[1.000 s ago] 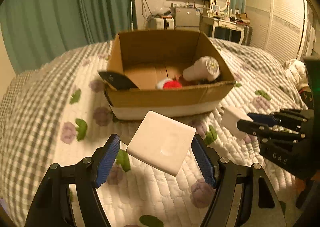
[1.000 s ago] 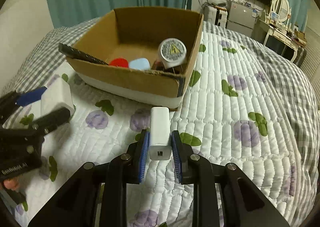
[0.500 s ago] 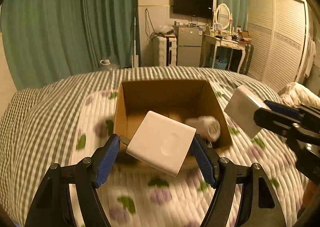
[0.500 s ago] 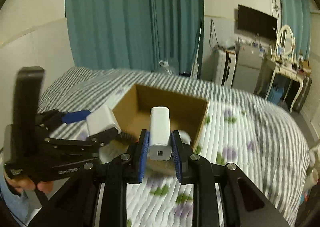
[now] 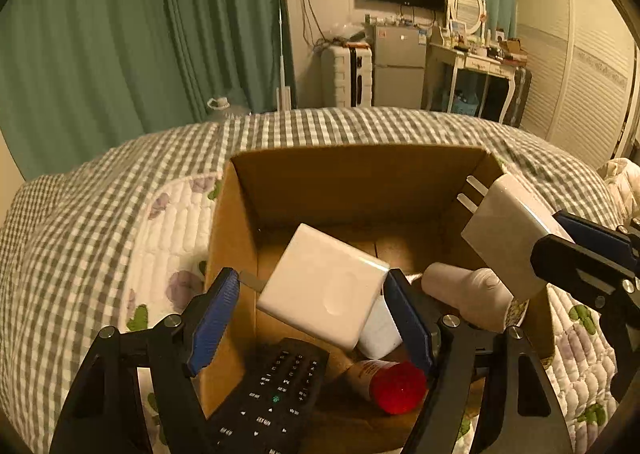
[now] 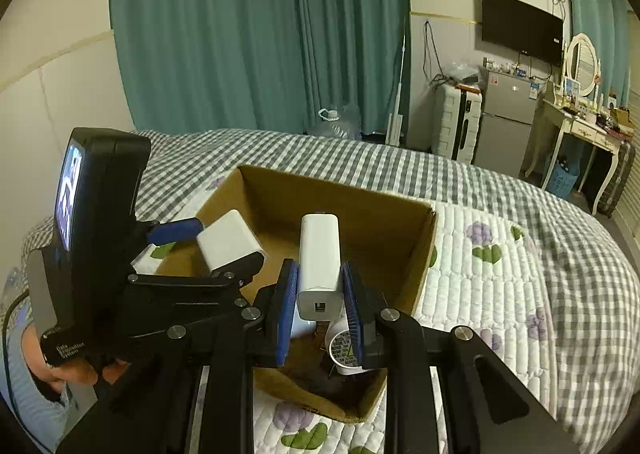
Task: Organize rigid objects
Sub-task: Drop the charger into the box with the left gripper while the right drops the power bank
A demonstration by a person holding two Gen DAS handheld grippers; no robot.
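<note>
Both chargers now hang over the box (image 5: 240, 222), remote (image 5: 272, 398) cut off.

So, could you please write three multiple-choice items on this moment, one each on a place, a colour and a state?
1. Where is the black remote control?
A. inside the cardboard box
B. on the quilt
C. on the dresser

2. What colour is the cap of the tube lying in the box?
A. green
B. red
C. blue

3. What is the right gripper doing?
A. open, empty
B. shut on the white plug adapter
C. resting on the quilt

Answers: 1 A, it lies within the box walls; 2 B, its round end shows red; 3 B, both blue pads press the adapter's sides.
</note>
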